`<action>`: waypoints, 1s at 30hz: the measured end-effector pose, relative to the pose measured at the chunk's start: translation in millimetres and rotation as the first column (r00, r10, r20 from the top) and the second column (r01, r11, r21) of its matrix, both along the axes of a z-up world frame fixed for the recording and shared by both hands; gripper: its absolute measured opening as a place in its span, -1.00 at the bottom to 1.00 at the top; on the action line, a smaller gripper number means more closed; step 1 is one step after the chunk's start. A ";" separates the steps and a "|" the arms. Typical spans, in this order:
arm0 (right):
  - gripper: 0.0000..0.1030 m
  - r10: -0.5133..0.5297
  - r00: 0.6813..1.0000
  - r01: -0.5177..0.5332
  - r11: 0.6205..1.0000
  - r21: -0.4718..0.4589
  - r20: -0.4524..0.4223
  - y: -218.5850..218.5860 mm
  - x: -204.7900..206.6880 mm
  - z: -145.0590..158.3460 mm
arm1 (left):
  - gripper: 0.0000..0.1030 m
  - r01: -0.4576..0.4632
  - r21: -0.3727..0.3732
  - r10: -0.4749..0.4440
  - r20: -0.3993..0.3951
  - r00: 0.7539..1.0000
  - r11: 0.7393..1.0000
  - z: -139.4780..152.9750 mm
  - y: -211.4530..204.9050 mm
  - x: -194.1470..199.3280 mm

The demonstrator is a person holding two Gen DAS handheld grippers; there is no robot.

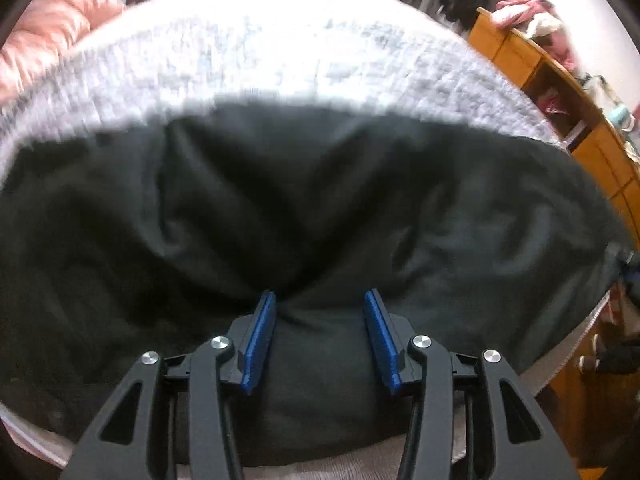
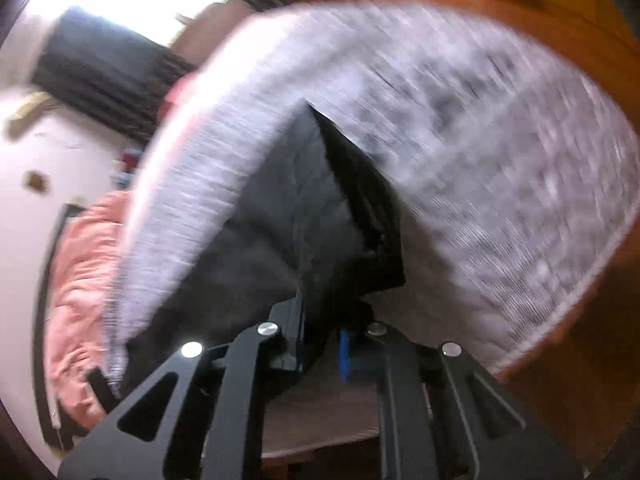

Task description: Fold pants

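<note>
Pants [image 1: 320, 208], black and soft, lay heaped on the grey-white knitted blanket [image 1: 280, 60] that covered the bed. Nearest in the left wrist view, the left gripper [image 1: 320, 340] stood about half open, its blue pads [image 1: 260, 340] pressed against either side of a thick bunched fold of the cloth, so it had hold of the pants at their near edge. A thin strip of pale cover showed below that fold. Beyond the pads the fabric spread wide to left and right in loose wrinkles, its far edge a ragged curve against the blanket. Past that edge the blanket lay bare all the way to the far side of the bed, giving plenty of room. Pink bedding [image 1: 44, 36] was bunched at the far left; an orange wooden shelf unit [image 1: 560, 92] ran close along the right.

In the blurred right wrist view, the right gripper [image 2: 324, 344] was nearly closed, with dark cloth of the pants [image 2: 280, 220] pinched in its jaws at a corner. From there the cloth narrowed away to a point, with the blanket [image 2: 500, 168] on both sides.
</note>
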State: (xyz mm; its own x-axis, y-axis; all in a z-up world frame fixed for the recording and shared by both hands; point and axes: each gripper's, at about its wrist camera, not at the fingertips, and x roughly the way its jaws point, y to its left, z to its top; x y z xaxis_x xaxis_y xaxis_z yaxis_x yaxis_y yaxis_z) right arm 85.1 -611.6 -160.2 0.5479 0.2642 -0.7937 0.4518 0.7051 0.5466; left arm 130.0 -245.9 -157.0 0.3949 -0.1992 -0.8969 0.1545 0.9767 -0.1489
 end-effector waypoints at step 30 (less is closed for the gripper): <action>-0.77 -0.100 0.984 0.093 0.994 -0.055 -0.148 10.2 -4.8 -21.2 | 0.04 -0.135 0.113 0.129 0.064 0.990 0.984 2.0 114.4 -18.5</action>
State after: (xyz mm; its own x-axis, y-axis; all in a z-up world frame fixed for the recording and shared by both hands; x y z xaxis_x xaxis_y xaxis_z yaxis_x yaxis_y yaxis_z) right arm 80.3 -601.4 -181.4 0.4425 0.1755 -0.8794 0.5933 0.6781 0.4338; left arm 111.5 -131.5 -155.0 0.4613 -0.0373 -0.8865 0.0280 0.9992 -0.0274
